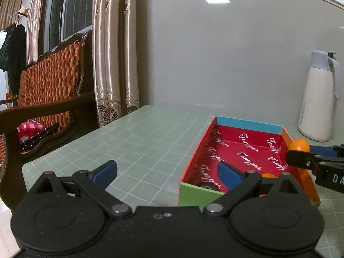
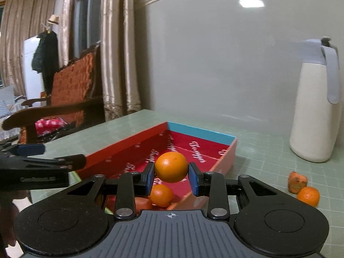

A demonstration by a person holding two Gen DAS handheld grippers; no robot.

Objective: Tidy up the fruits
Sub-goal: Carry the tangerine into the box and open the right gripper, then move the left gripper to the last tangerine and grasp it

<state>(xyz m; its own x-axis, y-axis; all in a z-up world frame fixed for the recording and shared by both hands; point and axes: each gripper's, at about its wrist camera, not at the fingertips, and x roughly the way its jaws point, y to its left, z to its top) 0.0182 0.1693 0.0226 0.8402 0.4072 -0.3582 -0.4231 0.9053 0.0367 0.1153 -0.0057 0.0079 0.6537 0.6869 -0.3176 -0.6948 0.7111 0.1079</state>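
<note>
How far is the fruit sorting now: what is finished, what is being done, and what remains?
Done: one small orange fruit already lies in the red-lined cardboard box. In hand: the right gripper holds a round orange over the box, not yet released; the left gripper is open and empty. Left: another orange fruit and an orange-brown chunk sit on the green table.

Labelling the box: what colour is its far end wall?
Light blue far wall, clearest in the right wrist view.
</note>
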